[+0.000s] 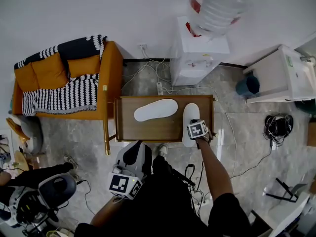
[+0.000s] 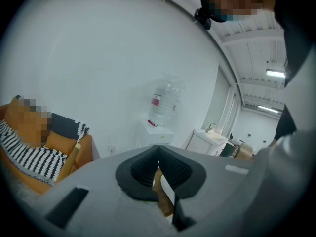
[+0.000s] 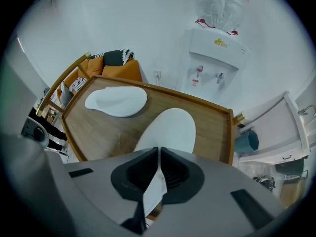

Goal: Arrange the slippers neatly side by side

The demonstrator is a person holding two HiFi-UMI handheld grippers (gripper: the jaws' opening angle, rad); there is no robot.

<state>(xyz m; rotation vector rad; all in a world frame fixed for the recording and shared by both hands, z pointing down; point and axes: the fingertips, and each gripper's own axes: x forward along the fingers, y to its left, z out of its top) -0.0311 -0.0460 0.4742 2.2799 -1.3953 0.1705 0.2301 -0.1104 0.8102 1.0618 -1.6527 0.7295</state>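
Note:
Two white slippers lie on a brown wooden table (image 1: 126,127). The left slipper (image 1: 155,109) (image 3: 117,101) lies crosswise near the far side. The right slipper (image 1: 190,117) (image 3: 168,130) lies lengthwise, with its near end at the table's front edge. My right gripper (image 1: 198,131) (image 3: 159,152) points steeply down and is shut on that slipper's near edge, which runs as a thin white strip between the pads. My left gripper (image 1: 134,149) (image 2: 158,154) hangs off the table in front of it, close to my body, shut with nothing in it.
A white water dispenser (image 1: 200,53) (image 3: 212,58) with a large bottle stands behind the table. An orange sofa (image 1: 64,78) with a striped throw is at the left. A white cabinet (image 1: 284,75) and a teal bin (image 1: 247,85) are at the right. Cables lie on the floor (image 1: 247,152).

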